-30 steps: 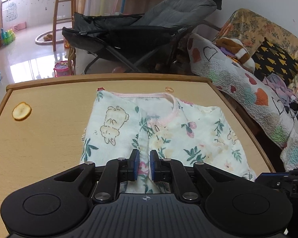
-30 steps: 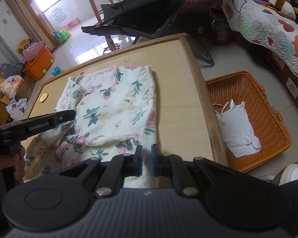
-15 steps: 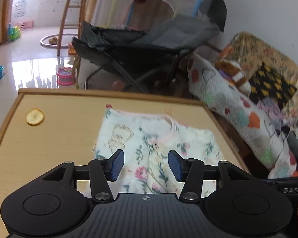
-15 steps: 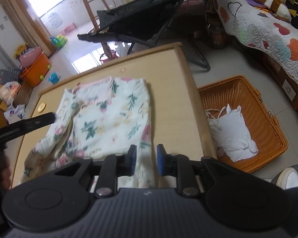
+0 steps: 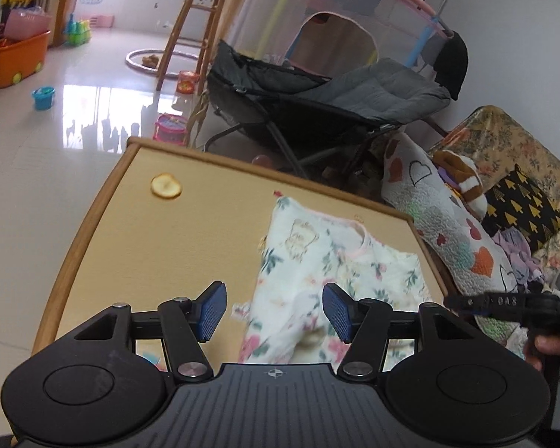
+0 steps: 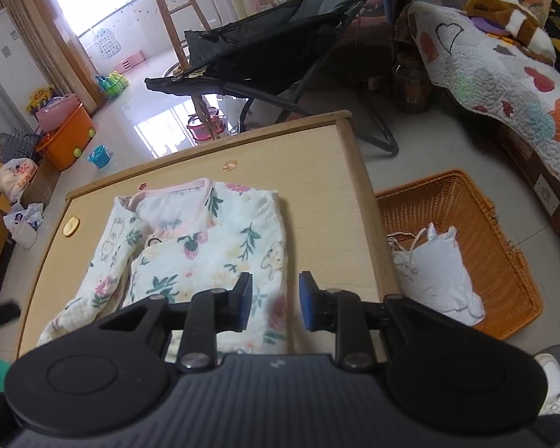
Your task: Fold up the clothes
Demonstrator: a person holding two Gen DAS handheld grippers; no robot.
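**Both grippers open above the folded garment on the table**

The white floral baby garment with pink neck trim [image 6: 201, 246] lay flat on the light wooden table with a raised rim [image 6: 328, 171], its sleeves folded in over the body and its neck toward the far edge. The left gripper [image 5: 274, 311] hung above the near end of the garment. Its jaws had just been opening and stood wide apart, and the blue pads [image 5: 212, 310] pressed on nothing; the cloth was seen below, through the gap. The right gripper [image 6: 274, 300] was over the near right edge of the same garment. Its jaws had just been opening too, but the gap was narrower, and no cloth was caught between them.

Each view showed something that the other did not. Only the right wrist view showed the orange wicker basket [image 6: 504, 261] on the floor just beside the right side of the table, with a white garment with strings [image 6: 436, 272] lying in it. This view also showed the whole folded shape of the floral garment. Only the left wrist view showed the right gripper from the side, as a black body at the right edge of the picture, held by a hand [image 5: 552, 347].

A small round yellow piece [image 5: 166, 186] lay on the table to the left, well apart from the garment, and both views showed it. Behind the table stood a dark grey folding lounge chair [image 5: 336, 97].
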